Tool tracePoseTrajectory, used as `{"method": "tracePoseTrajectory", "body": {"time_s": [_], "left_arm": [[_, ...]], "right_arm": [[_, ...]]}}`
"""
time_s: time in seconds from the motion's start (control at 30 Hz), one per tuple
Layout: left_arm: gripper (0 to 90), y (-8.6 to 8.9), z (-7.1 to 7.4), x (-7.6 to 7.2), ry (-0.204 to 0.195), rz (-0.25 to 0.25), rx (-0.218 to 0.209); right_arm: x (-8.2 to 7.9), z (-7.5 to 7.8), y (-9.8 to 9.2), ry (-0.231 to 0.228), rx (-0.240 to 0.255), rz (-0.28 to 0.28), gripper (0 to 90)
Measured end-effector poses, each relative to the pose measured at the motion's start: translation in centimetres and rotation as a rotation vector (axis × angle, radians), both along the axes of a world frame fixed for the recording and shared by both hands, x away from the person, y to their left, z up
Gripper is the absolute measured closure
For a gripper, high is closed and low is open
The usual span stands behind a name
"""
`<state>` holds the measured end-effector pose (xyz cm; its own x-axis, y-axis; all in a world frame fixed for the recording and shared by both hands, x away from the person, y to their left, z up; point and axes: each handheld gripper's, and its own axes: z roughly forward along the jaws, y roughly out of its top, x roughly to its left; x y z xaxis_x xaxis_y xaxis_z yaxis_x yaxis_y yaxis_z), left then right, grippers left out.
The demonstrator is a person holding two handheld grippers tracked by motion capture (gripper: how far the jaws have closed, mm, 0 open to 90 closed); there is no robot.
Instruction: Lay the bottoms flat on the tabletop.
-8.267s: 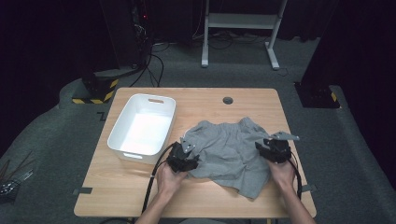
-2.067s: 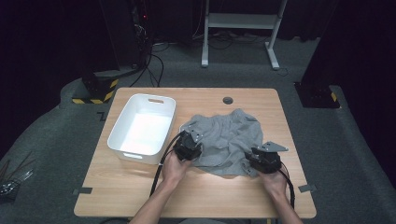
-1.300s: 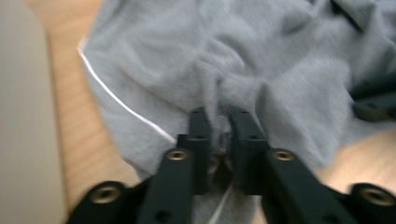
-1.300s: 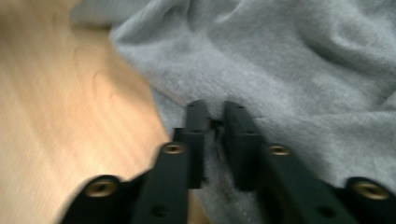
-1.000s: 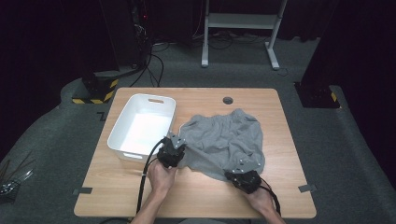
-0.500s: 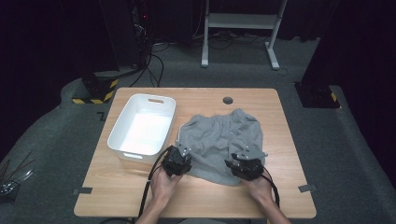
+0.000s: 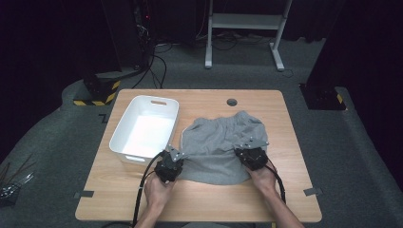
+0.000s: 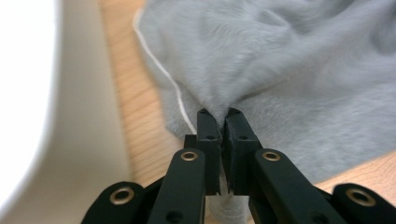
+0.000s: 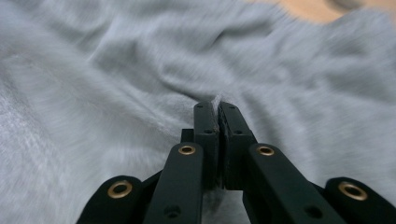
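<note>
Fold step in hand: left tongs (image 7: 168, 165) and right tongs (image 7: 252, 157), jaws having just closed, each clench a near corner of the grey shorts (image 7: 221, 145) lying mid-desk (image 7: 285, 194) beside the white bin (image 7: 145, 128); next likely lift toward the waistband, bare desk beyond, bin rim crowds left.

one grey garment (image 7: 216, 147), one white bin (image 7: 145, 128), one table (image 7: 280, 194).
</note>
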<state>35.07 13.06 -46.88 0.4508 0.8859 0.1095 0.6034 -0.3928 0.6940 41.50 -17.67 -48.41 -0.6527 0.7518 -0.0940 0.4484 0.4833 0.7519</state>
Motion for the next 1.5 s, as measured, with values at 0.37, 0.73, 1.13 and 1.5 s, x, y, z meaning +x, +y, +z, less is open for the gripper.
{"method": "tracePoseTrajectory", "body": {"time_s": [0.37, 0.73, 1.13, 1.5], "left_arm": [[50.2, -0.1, -1.2, -1.0, 0.0, -0.033, -0.005], [50.3, 0.8, -2.9, -2.6, 0.02, -0.043, -0.071], [86.2, -0.4, -3.2, -1.2, 0.028, -0.084, -0.091], [86.8, -0.2, 2.3, 2.4, -0.051, -0.028, -0.204]], "right_arm": [[-1.9, 0.2, -1.7, -0.003, 0.044, -0.048, 58.4], [-7.5, -0.8, -8.2, 0.014, 0.073, -0.139, 50.0], [-6.5, -3.2, -6.6, 0.093, 0.033, -0.082, 78.2], [-4.0, 1.1, -7.4, 0.006, 0.069, -0.082, 89.2]]}}
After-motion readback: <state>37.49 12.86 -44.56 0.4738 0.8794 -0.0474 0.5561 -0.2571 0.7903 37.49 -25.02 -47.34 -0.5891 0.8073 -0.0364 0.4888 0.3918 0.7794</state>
